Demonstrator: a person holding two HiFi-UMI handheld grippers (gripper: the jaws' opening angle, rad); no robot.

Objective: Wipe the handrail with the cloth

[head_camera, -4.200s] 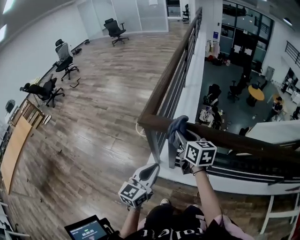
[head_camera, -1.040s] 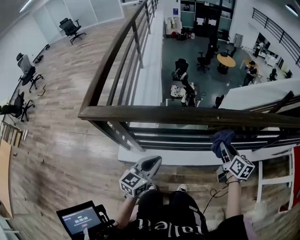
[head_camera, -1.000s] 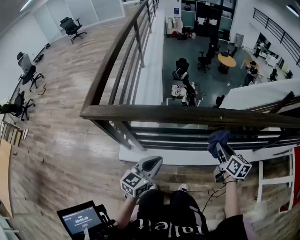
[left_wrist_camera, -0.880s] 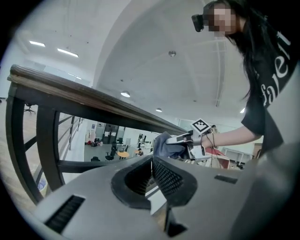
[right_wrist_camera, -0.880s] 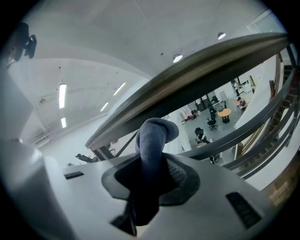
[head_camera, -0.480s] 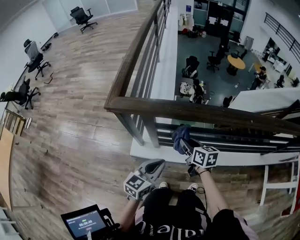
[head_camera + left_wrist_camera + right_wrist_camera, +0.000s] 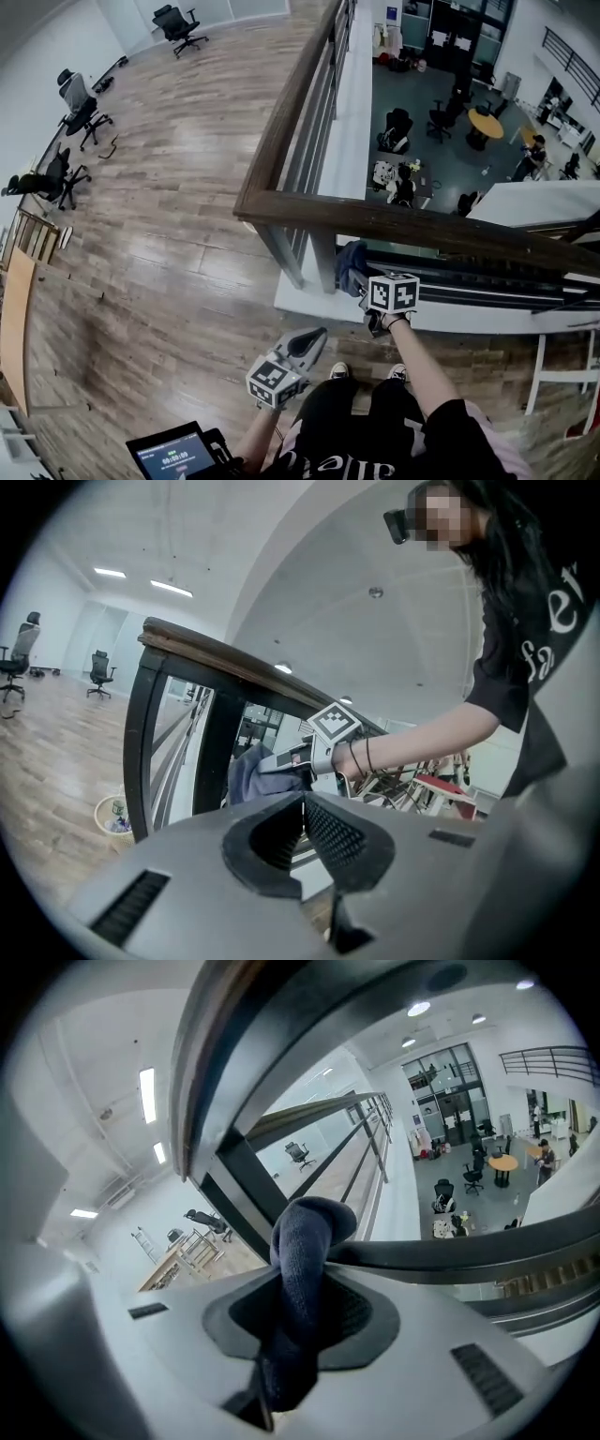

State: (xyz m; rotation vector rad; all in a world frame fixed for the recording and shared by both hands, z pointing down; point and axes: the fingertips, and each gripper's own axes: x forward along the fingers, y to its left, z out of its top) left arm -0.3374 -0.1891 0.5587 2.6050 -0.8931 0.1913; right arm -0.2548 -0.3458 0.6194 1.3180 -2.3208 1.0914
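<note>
The handrail (image 7: 422, 228) is a dark wooden bar. One run crosses the head view from its corner at the left out to the right edge, and a second run leaves that corner and goes away along the wooden floor (image 7: 169, 234).

The cloth (image 7: 351, 261) is dark blue and bunched into a roll. Its long axis continues the line of the right gripper (image 7: 357, 276), with the rounded free end pointing forward and up at the railing. It sits below the top bar near the corner, just right of a grey post (image 7: 324, 267), and the right gripper view shows a gap between it and the bar's underside. The right fingers are clamped on the roll's lower part.

The right forearm is bare and stretched forward from the lower right, with thin bands at the wrist. The marker cube (image 7: 392, 292) faces up.

The left gripper (image 7: 309, 339) is low and close to the body on a bent arm. It points up and right toward the railing, well apart from it. Its fingers (image 7: 328, 829) are pressed together with nothing between them.

White letters on the black shirt (image 7: 323, 466) are partly visible and read "alle". A tablet (image 7: 173, 457) at the bottom edge shows digits too small to read.
</note>
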